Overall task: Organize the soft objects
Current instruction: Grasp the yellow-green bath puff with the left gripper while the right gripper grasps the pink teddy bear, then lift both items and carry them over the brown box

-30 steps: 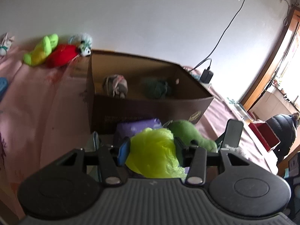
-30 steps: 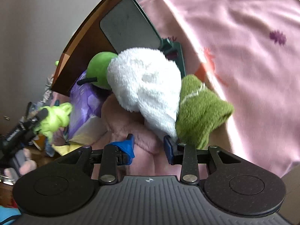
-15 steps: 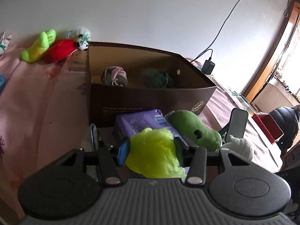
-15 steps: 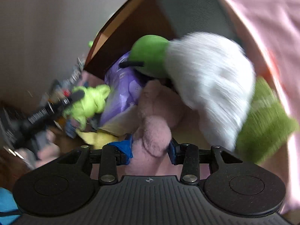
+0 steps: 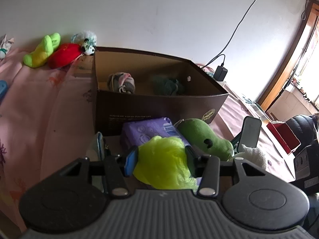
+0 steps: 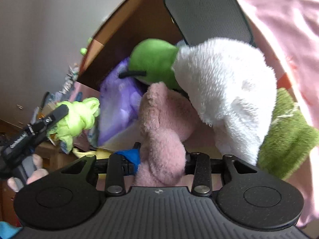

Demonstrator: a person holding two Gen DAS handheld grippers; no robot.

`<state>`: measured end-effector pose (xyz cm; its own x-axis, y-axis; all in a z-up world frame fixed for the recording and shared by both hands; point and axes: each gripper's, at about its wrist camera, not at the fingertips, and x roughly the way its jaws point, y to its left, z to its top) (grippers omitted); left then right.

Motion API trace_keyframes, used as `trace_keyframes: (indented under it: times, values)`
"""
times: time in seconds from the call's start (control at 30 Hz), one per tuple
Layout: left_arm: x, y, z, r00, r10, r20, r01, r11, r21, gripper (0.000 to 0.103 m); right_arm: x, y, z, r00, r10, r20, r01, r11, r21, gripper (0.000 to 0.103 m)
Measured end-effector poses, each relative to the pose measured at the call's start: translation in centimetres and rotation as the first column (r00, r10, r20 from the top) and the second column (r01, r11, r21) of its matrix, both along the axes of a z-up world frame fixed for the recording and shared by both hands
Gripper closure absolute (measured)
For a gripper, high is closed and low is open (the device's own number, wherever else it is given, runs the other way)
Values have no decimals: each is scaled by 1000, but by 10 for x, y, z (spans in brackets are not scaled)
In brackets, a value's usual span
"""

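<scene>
My left gripper (image 5: 160, 159) is shut on a lime-yellow mesh pouf (image 5: 163, 165), held in front of an open brown cardboard box (image 5: 159, 103); the pouf also shows in the right wrist view (image 6: 77, 117). The box holds a grey-pink bundle (image 5: 121, 82) and a dark green pouf (image 5: 167, 84). My right gripper (image 6: 162, 159) is shut on a pink plush toy (image 6: 163, 131). Around it lie a white fluffy toy (image 6: 227, 87), a green plush (image 6: 153, 61) and a green towel (image 6: 287, 137).
A purple packet (image 5: 145, 131) and a green plush (image 5: 201, 135) lie before the box. A phone (image 5: 251, 131) stands at right. A lime plush (image 5: 41, 49), a red plush (image 5: 65, 54) and a small white toy (image 5: 88, 42) lie by the wall on the pink sheet (image 5: 39, 109).
My left gripper has risen with the pouf, showing more of the box inside. My right gripper has closed in on the pink plush and swung toward the box.
</scene>
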<state>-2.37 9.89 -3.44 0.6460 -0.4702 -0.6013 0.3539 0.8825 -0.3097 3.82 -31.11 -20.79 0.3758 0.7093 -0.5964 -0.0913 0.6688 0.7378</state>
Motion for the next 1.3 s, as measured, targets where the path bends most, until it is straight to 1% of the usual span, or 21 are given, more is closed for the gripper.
trace_keyframes:
  times: [0.17,0.33,0.43,0.5,0.53,0.6,0.7,0.8,0.83,0.9,0.93,0.97,1.0,1.03,1.07,1.1,1.13,1.17,1.2,1.27,1.3]
  values:
    - [-3,7,19,999,1,32,0,999,-42,53,-11,-11,27,999,12,46,-16,997,77,83]
    - [4,6,45,996,-10,91,19,995,-94,53,-5,-23,63,989,-12,148,-7,992,126,83]
    - [14,2,60,991,-16,135,33,992,-123,53,1,-22,72,981,-29,191,-3,986,168,83]
    - [21,-3,66,988,-14,156,35,991,-131,53,4,-18,77,973,-29,231,5,995,103,83]
    - [24,-6,68,986,-12,164,34,991,-133,53,5,-19,78,968,-31,249,4,994,107,83]
    - [29,-10,69,986,-10,167,34,990,-136,53,10,-24,80,965,-57,255,7,981,196,84]
    - [34,-17,67,987,-11,163,33,991,-129,53,14,-29,88,954,-61,293,-3,977,212,84]
    - [36,-20,65,989,-10,149,30,991,-130,53,16,-34,97,939,-76,335,-42,943,331,84]
    - [36,-21,64,989,-6,147,25,991,-129,53,16,-32,102,929,-70,363,-42,956,291,85]
    - [37,-21,62,990,1,143,18,991,-131,53,19,-26,112,921,-34,388,-19,991,130,85]
    - [37,-20,62,990,4,139,15,991,-136,53,22,-29,108,929,-39,367,-36,980,195,85]
    - [38,-19,61,991,8,134,11,990,-140,53,27,-35,103,944,-60,326,-46,950,308,85]
    - [39,-19,60,991,11,131,8,990,-141,53,29,-39,100,942,-87,324,-45,924,379,85]
    - [40,-19,59,992,14,129,5,990,-140,53,29,-37,104,933,-90,347,-43,933,358,85]
    - [40,-18,58,992,17,128,1,990,-140,53,30,-28,109,923,-62,380,-40,966,255,85]
    - [41,-17,57,992,22,126,-4,990,-140,53,30,-21,109,921,-30,388,-56,976,209,85]
    - [42,-16,57,992,27,124,-9,990,-142,53,31,-24,104,933,-21,359,-94,949,300,85]
    - [42,-15,57,992,31,120,-13,989,-145,53,32,-28,98,940,-35,340,-116,903,413,85]
    - [43,-14,56,992,33,118,-15,989,-146,53,31,-30,98,936,-57,347,-115,883,455,85]
    - [44,-14,55,992,38,117,-22,990,-140,53,31,-23,104,918,-57,393,-76,946,314,85]
    - [45,-13,55,992,42,118,-26,990,-137,53,32,-22,102,918,-58,391,-69,951,301,85]
